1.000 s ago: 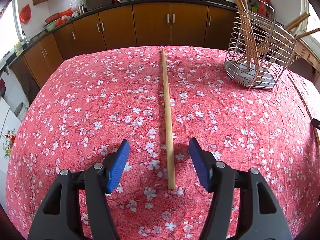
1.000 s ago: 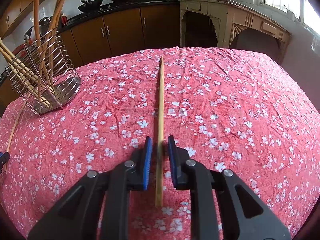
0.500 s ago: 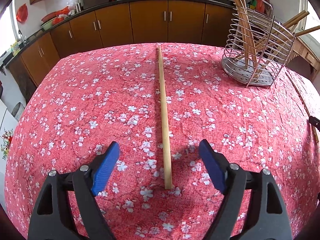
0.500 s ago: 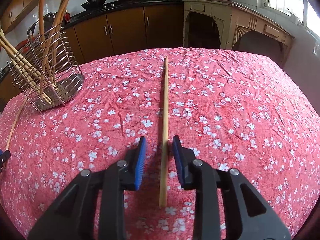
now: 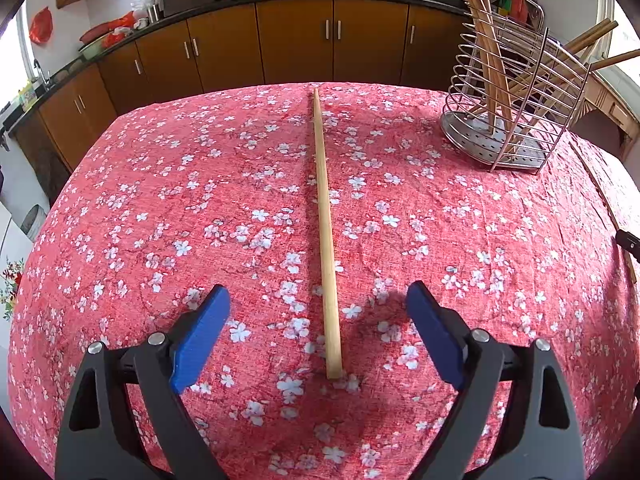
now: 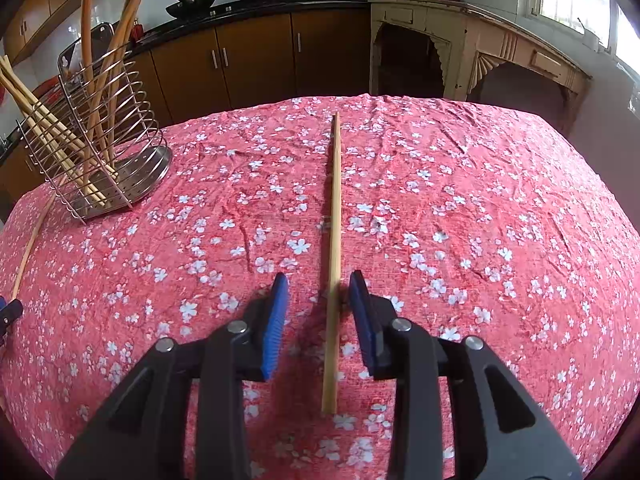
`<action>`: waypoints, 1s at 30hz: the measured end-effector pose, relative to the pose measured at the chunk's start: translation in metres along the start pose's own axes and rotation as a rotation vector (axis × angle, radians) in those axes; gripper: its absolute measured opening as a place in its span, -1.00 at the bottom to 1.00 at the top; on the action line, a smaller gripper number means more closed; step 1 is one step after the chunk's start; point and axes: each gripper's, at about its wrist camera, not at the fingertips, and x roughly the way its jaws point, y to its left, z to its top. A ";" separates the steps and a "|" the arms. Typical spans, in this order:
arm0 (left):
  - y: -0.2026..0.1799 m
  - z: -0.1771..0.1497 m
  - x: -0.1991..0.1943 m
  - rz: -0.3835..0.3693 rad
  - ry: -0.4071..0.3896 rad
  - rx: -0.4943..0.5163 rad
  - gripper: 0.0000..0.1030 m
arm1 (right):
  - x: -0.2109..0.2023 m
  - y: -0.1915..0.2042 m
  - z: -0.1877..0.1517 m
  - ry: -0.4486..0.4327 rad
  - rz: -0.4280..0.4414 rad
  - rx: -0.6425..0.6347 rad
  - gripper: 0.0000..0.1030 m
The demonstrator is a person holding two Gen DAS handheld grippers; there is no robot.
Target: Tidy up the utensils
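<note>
A long wooden stick (image 5: 325, 236) lies on the red flowered tablecloth (image 5: 160, 208), pointing away from me. My left gripper (image 5: 318, 304) is open wide, its blue pads on either side of the stick's near end, not touching it. In the right wrist view a second wooden stick (image 6: 334, 256) lies on the cloth between the pads of my right gripper (image 6: 318, 290), which is open, with the right pad close to the stick. A wire utensil holder (image 5: 516, 108) with several wooden utensils stands at the far right; it also shows at the far left in the right wrist view (image 6: 96, 152).
Another thin stick (image 6: 28, 248) lies along the table's left edge in the right wrist view. Brown kitchen cabinets (image 5: 296, 40) run behind the table. A cream wooden side table (image 6: 480, 52) stands at the back right.
My right gripper has opened and let go of its stick, which now lies on the cloth. My left gripper has opened wider and drawn back a little.
</note>
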 end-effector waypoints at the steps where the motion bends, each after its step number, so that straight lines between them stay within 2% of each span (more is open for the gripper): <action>1: -0.002 0.000 0.001 0.000 0.001 0.001 0.78 | 0.000 -0.001 0.000 0.000 0.001 -0.002 -0.35; 7: -0.003 0.000 0.007 0.002 0.017 -0.008 0.96 | 0.001 0.002 0.000 0.001 -0.009 -0.012 -0.27; 9: -0.003 0.000 0.007 0.003 0.017 -0.006 0.96 | 0.001 0.002 0.000 0.003 -0.018 -0.008 -0.10; 11: -0.004 0.000 0.007 0.003 0.017 -0.007 0.96 | 0.002 -0.001 0.000 0.006 -0.024 0.003 -0.02; 21: -0.004 0.000 0.007 0.004 0.018 -0.007 0.96 | 0.003 -0.004 0.001 0.007 -0.017 -0.001 0.03; 26: -0.004 0.000 0.007 0.004 0.018 -0.007 0.96 | -0.007 -0.003 -0.013 0.006 -0.004 -0.025 0.05; 28: -0.005 0.000 0.008 0.004 0.019 -0.007 0.96 | -0.011 -0.004 -0.018 0.007 0.003 -0.031 0.03; 30: -0.005 0.000 0.007 0.005 0.019 -0.007 0.96 | -0.017 -0.003 -0.024 0.005 0.011 -0.041 -0.10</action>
